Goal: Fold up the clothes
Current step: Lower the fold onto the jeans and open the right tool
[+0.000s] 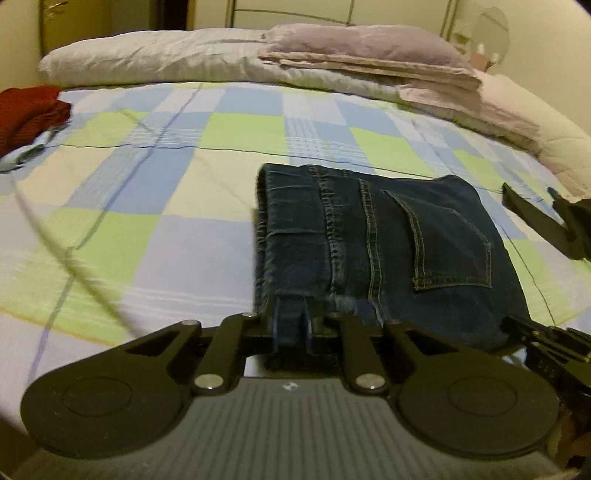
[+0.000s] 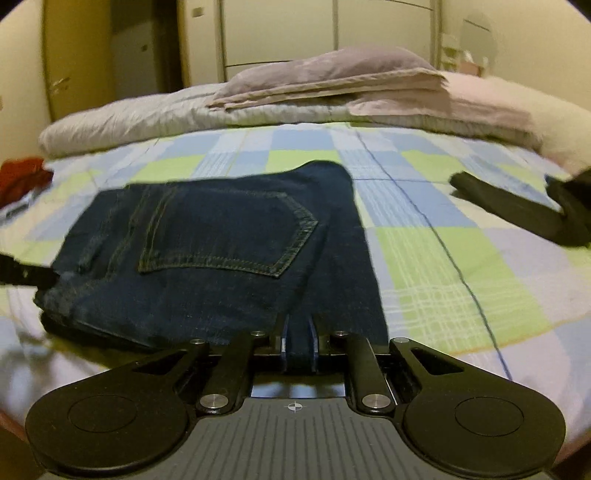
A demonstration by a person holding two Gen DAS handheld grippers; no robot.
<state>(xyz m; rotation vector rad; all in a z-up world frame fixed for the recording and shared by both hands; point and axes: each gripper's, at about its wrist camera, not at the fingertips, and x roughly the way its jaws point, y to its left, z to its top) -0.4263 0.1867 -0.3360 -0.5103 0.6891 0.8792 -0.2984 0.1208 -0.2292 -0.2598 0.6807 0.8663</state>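
Dark blue jeans (image 1: 388,240) lie folded on the checked bedspread (image 1: 147,177), back pocket up. My left gripper (image 1: 291,321) is shut on the near edge of the jeans at their left side. The right gripper body shows at the lower right of the left wrist view (image 1: 546,343). In the right wrist view the jeans (image 2: 207,251) spread left of centre, and my right gripper (image 2: 298,339) is shut on their near right edge. The left gripper's body pokes in at the left edge (image 2: 22,275).
A red garment (image 1: 29,110) lies at the bed's far left. A folded duvet (image 1: 166,59) and a lilac pillow (image 1: 362,48) line the head of the bed. A black garment (image 2: 517,210) lies at the right. Wardrobe doors (image 2: 332,33) stand behind.
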